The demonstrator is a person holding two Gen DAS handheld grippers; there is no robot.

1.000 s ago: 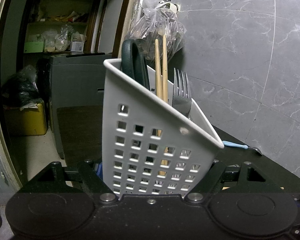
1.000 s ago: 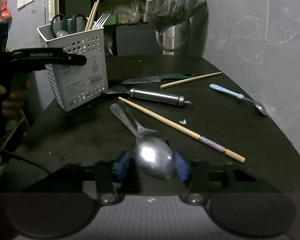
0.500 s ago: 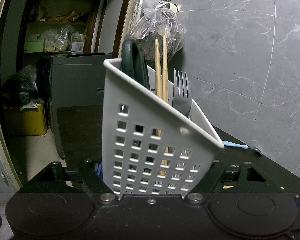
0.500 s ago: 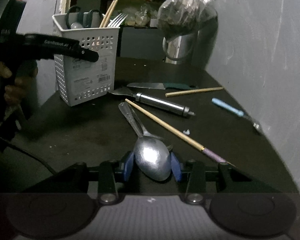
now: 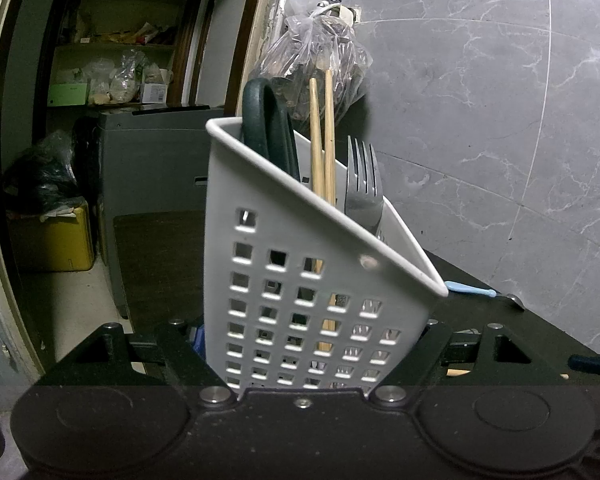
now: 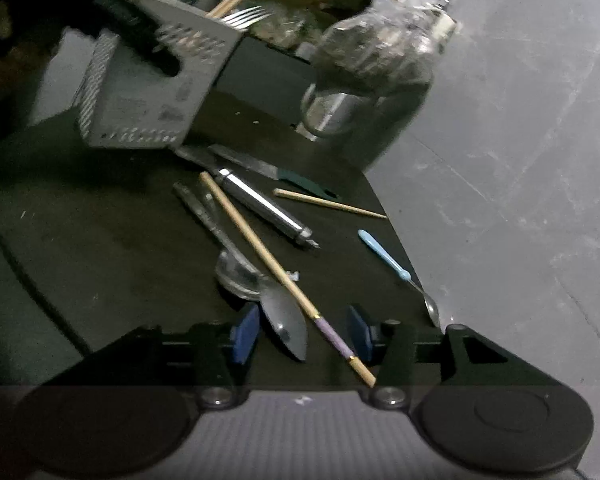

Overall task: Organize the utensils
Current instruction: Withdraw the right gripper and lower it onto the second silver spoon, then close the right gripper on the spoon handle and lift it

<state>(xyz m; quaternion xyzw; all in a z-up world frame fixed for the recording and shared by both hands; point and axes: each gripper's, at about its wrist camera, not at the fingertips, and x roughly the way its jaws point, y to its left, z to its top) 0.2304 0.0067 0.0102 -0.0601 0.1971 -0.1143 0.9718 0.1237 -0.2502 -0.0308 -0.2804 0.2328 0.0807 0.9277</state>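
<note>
Right now the left gripper (image 5: 316, 344) pinches the caddy (image 5: 300, 280); the right gripper (image 6: 300, 334) is spreading around a spoon (image 6: 282, 320) near the table's (image 6: 100, 260) front edge (a chopstick (image 6: 260, 248) crosses it), risking a snagged pickup.

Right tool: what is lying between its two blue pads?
In the right wrist view, the right tool, its jaws opening, has a metal spoon's bowl and the purple-banded end of a chopstick between its pads.
</note>
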